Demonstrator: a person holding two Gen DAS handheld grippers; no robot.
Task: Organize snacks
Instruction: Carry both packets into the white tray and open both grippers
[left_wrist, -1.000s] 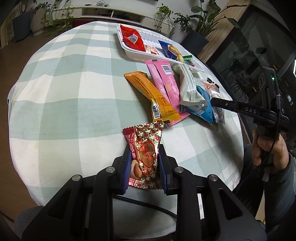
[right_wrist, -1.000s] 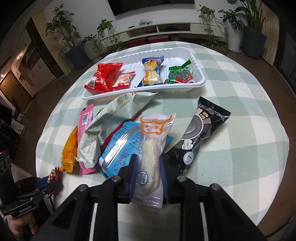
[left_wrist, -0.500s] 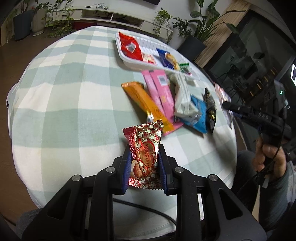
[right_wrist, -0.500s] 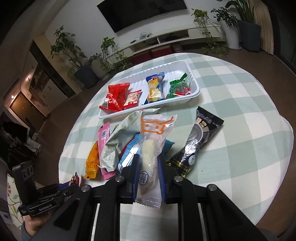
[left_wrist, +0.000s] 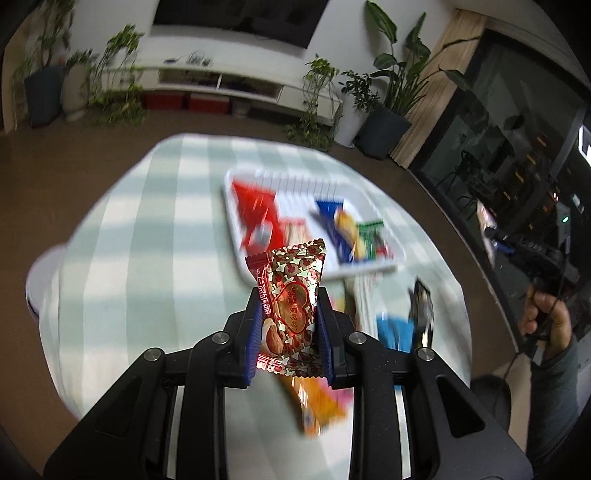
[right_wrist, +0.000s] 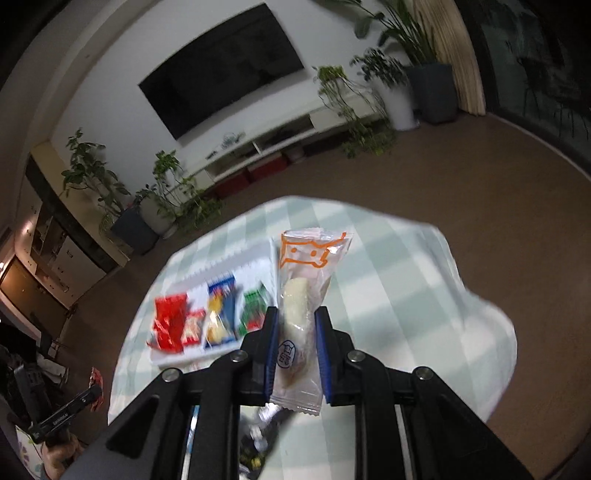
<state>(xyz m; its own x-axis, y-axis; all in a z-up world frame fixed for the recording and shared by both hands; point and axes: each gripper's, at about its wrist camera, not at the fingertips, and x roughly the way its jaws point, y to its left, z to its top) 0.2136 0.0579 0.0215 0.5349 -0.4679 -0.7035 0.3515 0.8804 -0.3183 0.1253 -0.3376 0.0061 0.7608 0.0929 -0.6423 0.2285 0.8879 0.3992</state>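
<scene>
two tongs (left_wrist: 288, 325), one tray (left_wrist: 236, 236), two held snacks (left_wrist: 290, 302)

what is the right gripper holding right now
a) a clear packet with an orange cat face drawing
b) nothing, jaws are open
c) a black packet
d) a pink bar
a: in the right wrist view the right gripper is shut on the clear packet, which has an orange cat face drawn at its top and a pale snack inside, and it is held up over the checked tablecloth.

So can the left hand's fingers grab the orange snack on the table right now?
Probably not yet: the left gripper is already shut on the red-and-gold candy packet, and the orange snack lies below, apart from it.
</scene>
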